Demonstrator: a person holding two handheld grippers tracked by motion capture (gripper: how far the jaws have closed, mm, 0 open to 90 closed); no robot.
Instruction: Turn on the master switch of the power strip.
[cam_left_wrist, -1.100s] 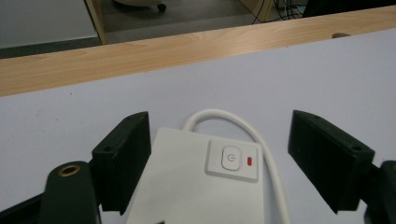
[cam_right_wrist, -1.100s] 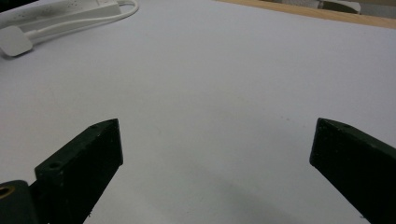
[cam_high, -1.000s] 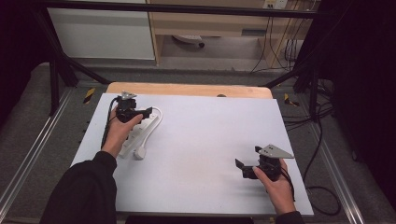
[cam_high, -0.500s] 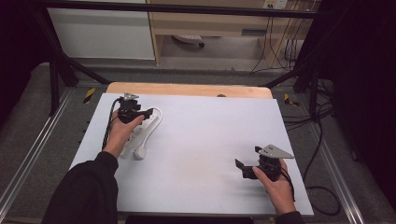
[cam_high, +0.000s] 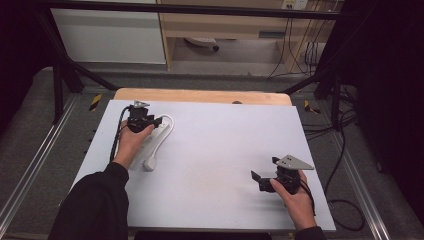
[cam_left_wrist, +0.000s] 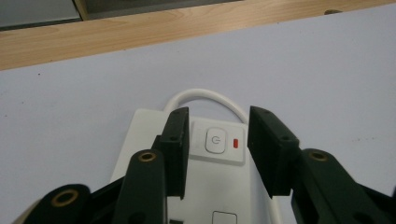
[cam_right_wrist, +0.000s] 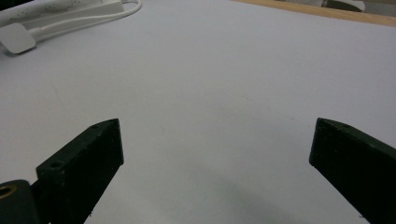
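Over far-left desk (cam_high: 215, 150): left tool (cam_left_wrist: 215, 140) angled down on white power strip (cam_left_wrist: 219, 186), jaws just closing, straddling its switch end, pads not visibly pressing. Near right: right tool (cam_right_wrist: 212, 154) low, wide open, nothing held.

I see the table (cam_high: 210, 150) evenly lit from overhead, dark surroundings at three and nine o'clock; soft shadows, near fingers (cam_right_wrist: 84, 163) slightly blurred, no glare.

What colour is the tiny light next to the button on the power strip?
Red. The light sits right of the button on the white power strip, best in the left gripper view.
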